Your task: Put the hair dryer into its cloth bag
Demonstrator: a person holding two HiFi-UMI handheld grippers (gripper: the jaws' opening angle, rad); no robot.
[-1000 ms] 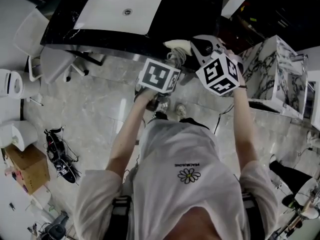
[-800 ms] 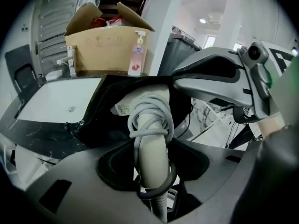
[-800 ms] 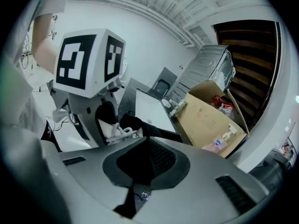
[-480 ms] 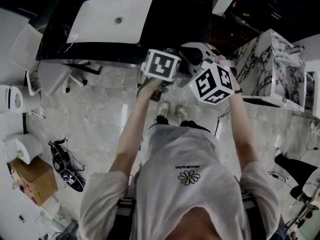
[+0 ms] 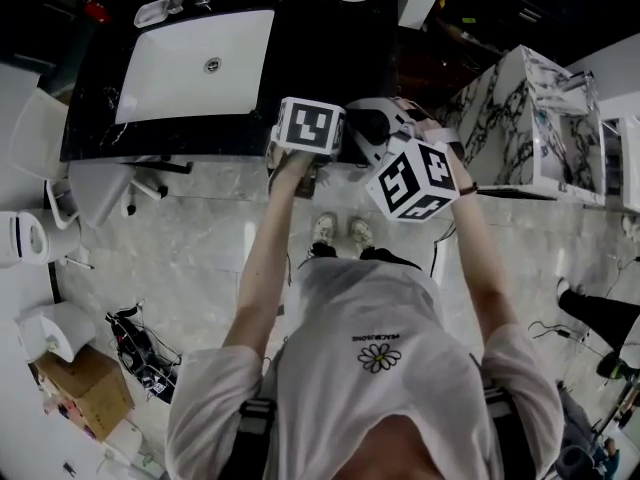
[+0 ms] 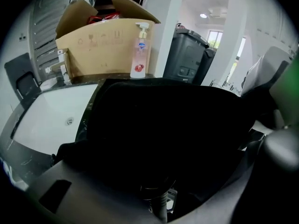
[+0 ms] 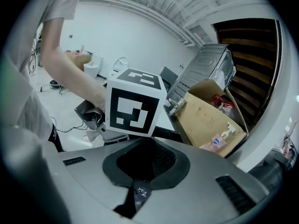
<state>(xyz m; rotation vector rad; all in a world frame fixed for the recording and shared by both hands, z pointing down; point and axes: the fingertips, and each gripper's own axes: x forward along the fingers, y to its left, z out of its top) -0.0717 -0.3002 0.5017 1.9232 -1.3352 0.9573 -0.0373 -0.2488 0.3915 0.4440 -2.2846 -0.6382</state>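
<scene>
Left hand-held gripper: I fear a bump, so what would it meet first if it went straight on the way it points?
The black mass right before its jaws, likely the cloth bag, though it is too dark to be sure.

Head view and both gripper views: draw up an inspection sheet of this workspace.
Surface: black counter with a white sink set in it.
Job's things: grey hair dryer between the two marker cubes; a strip of the black cloth bag in the right jaws.
Clutter: soap bottle and open cardboard box behind the sink.
Grippers: right gripper shut on the cloth bag; left gripper has its jaws apart round a dark mass, grip unclear.
Cables: ribbed cord sleeve low between the left jaws; loose cables on the floor.
Surroundings: marble block on the right, dark bin.
</scene>
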